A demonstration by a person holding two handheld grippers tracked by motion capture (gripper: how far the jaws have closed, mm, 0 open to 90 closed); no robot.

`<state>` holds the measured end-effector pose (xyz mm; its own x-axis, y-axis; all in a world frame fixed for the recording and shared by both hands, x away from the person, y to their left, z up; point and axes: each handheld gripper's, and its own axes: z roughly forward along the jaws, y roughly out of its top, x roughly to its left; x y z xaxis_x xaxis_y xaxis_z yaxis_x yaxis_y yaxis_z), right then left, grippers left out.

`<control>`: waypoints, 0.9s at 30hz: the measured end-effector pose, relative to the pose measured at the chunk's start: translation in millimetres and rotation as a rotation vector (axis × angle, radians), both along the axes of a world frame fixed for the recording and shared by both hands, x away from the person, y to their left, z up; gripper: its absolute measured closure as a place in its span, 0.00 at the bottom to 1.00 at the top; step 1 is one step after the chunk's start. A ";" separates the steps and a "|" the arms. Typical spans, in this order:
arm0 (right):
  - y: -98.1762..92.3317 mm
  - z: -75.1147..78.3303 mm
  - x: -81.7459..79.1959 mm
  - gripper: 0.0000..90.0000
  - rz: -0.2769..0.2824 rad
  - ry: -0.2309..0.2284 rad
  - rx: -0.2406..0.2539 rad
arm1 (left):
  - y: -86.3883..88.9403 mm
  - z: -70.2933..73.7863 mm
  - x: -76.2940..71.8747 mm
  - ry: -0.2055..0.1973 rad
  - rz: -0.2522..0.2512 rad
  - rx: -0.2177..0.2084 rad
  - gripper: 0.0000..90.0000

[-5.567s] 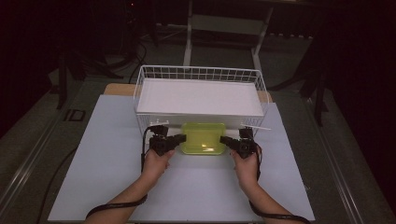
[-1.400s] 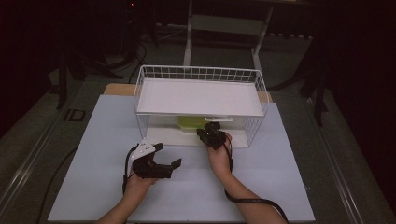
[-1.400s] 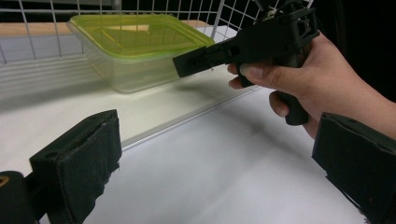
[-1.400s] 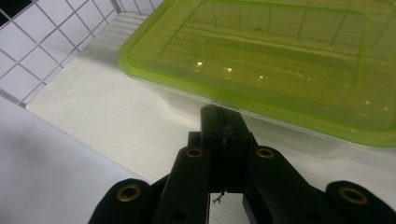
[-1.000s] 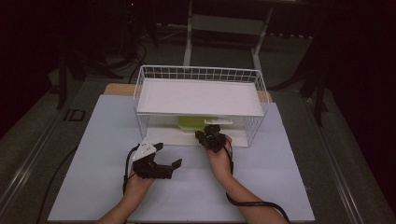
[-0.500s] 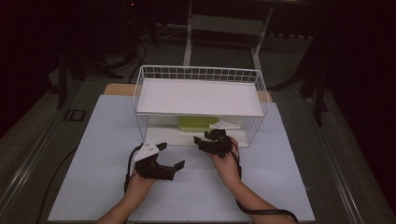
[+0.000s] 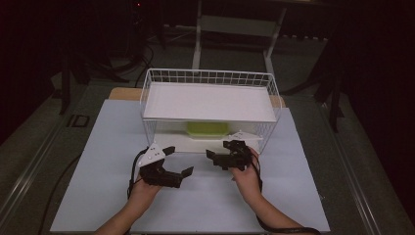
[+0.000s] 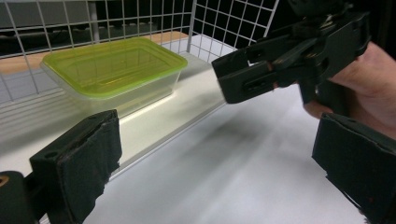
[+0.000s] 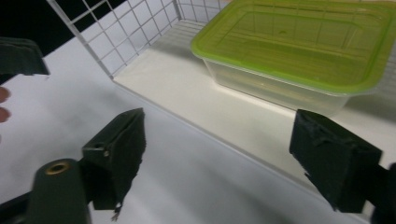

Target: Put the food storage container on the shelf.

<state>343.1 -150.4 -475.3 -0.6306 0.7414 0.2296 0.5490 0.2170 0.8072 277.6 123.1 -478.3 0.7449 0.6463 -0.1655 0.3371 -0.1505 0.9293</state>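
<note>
White tabletop (image 7: 98,161) under dim light. Green-lidded container (image 7: 207,129) on lower shelf of wire rack (image 7: 209,78), far side. Right gripper (image 7: 224,157) just opened wide, empty, near rack front. Left gripper (image 7: 177,161) agape, empty.

At the upper left of the frame a clear container with a yellow-green lid (image 8: 114,70) sits on the white lower shelf (image 8: 187,100) of a white wire rack (image 8: 224,21), whose grid walls run along the top edge. The left gripper (image 8: 224,168) has its two black jaws rising from the lower left and lower right corners, standing wide apart with nothing between them but the white tabletop (image 8: 243,172). At the upper right the right gripper (image 8: 240,77), held in a hand (image 8: 369,88), points toward the shelf's front edge; its jaws have just been opening, and nothing shows between them.
</note>
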 end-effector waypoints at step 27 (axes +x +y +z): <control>-55.9 12.1 -60.8 0.21 0.108 -0.032 0.066 | 8.6 5.3 -31.8 0.023 -0.093 -0.025 0.02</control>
